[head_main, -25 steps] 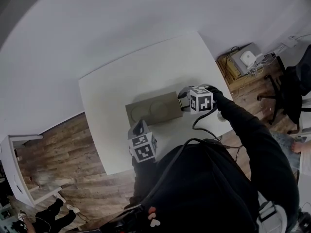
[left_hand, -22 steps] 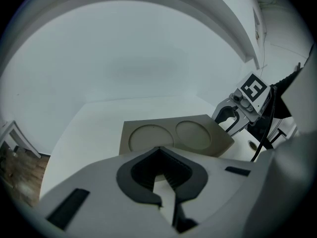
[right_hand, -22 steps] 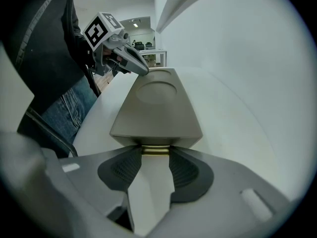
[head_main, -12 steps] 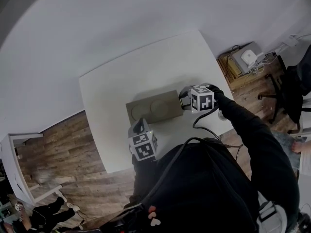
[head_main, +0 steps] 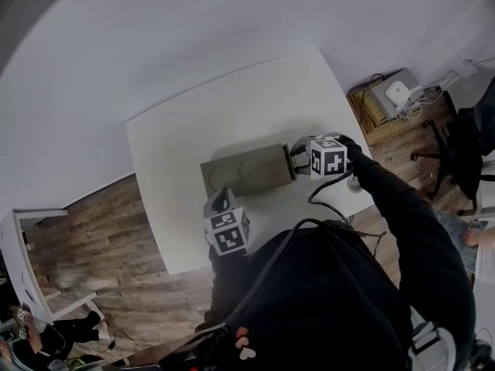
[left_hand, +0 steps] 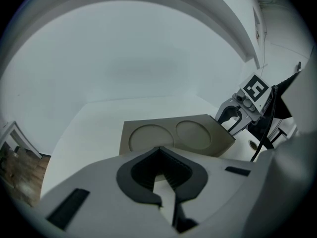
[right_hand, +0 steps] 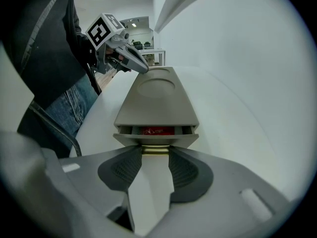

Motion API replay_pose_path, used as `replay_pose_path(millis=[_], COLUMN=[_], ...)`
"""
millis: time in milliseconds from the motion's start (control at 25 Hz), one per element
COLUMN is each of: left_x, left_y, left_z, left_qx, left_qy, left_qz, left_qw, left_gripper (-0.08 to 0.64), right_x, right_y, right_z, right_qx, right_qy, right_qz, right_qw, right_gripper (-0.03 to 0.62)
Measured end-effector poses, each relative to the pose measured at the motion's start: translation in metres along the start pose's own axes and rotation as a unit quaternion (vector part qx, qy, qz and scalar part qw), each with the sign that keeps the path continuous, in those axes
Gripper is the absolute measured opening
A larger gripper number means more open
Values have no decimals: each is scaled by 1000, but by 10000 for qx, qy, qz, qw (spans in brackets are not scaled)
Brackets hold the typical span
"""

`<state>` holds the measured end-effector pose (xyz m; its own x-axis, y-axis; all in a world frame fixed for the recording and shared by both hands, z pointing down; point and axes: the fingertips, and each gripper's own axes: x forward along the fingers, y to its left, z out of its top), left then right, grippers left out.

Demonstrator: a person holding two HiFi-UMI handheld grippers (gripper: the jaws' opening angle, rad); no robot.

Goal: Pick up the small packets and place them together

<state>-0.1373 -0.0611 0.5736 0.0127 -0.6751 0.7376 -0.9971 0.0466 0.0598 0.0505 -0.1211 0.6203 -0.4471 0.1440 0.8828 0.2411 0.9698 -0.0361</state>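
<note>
At the right-hand end of the low beige box (right_hand: 156, 103) on the white worktop (head_main: 174, 153), the right tongs (right_hand: 155, 155) sit squarely on a brass-coloured pull (right_hand: 155, 150), their pads set fairly wide and closed against its two sides. The drawer (right_hand: 156, 131) is open only a crack, and a red packet (right_hand: 157, 131) lies crosswise inside it, just beyond the pull and directly ahead of these tongs. The box's long axis runs straight away from them, so the drawer probably has to come back along that line, towards the right hand, before the packet can be reached. The left tongs (left_hand: 159, 155) are drawn together and empty. They hang near the box's other end, the farther pair from the opening.
</note>
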Motion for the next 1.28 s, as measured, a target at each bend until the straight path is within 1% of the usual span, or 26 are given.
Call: replay_pose_path(millis=[160,320,600,1280], left_x=[-1,0,-2,3], left_y=[-2,1,0,-5], left_z=[-2,0,0,0], left_qx=[-52,-22,-39,-30], left_qy=[45,-21,-1,7], left_qz=[-35,-12,-30,-34], left_qw=[10000,10000,10000,10000], left_gripper=[-2,-2,-1,0], right_x=[-2,-5,-13,-36], right_y=[0,1,2,-2], right_z=[-7,-10,-22,-75], right_qx=[34,54,114,340], right_qy=[11,47,113,373], right_qz=[-31,-32,-66,-227], right_qw=[10000,10000,9998,9985], right_gripper=[164,164,164,166])
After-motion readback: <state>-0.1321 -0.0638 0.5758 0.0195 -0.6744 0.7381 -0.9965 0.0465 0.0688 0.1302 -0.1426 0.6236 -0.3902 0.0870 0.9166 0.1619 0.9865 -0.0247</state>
